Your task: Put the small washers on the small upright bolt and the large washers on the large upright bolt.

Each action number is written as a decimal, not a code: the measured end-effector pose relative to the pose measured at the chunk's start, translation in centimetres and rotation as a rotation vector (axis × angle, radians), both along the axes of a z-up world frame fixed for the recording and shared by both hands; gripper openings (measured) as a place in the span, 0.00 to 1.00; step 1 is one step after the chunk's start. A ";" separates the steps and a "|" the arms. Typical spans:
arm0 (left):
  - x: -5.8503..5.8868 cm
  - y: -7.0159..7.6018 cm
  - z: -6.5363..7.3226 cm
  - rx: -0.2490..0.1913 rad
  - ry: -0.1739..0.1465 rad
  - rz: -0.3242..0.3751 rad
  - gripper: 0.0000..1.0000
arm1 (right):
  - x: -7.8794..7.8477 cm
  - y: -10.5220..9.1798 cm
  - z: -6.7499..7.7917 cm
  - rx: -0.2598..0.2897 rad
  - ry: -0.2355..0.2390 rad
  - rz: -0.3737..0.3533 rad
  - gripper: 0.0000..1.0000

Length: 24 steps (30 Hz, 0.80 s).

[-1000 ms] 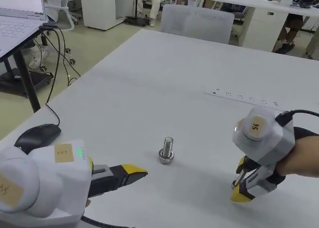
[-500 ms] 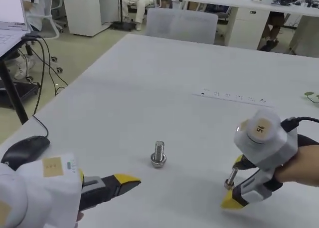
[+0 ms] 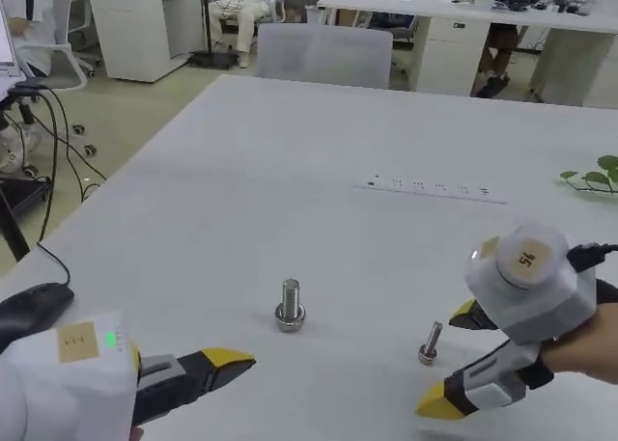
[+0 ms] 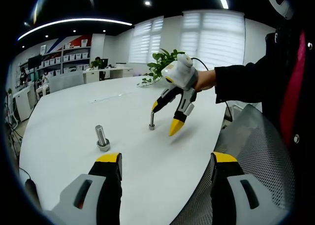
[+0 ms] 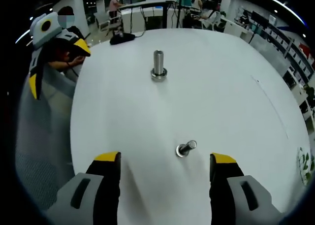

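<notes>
The large bolt (image 3: 290,304) stands upright on its head on the white table (image 3: 290,171), with what looks like a washer at its base. To its right the small bolt (image 3: 431,343) stands free on its head, leaning slightly. My right gripper (image 3: 449,356) is open, with one yellow jaw on each side of the small bolt (image 5: 185,148), which sits just beyond the fingertips and touches neither. My left gripper (image 3: 227,362) is low at the near left and open, pointing towards the large bolt (image 4: 102,138) with nothing held. The right gripper (image 4: 170,114) also shows beside the small bolt (image 4: 152,120).
A white power strip (image 3: 428,187) lies across the table's far middle. A black mouse (image 3: 24,311) sits at the near left edge. A grey chair (image 3: 323,55) stands behind the far edge, and plant leaves (image 3: 591,176) show at the right.
My right gripper, which was shut on the small bolt, has opened and let it go. The bolt now stands on the table. The head camera has shifted.
</notes>
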<state>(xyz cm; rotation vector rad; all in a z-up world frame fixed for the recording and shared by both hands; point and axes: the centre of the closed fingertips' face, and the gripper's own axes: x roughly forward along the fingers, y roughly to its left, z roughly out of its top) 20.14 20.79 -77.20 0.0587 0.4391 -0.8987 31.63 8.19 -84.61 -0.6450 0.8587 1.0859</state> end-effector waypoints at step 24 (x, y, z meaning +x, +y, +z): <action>1.4 0.7 0.2 -0.008 -0.012 0.008 0.75 | -6.3 -1.5 3.0 0.138 -0.053 -0.121 0.78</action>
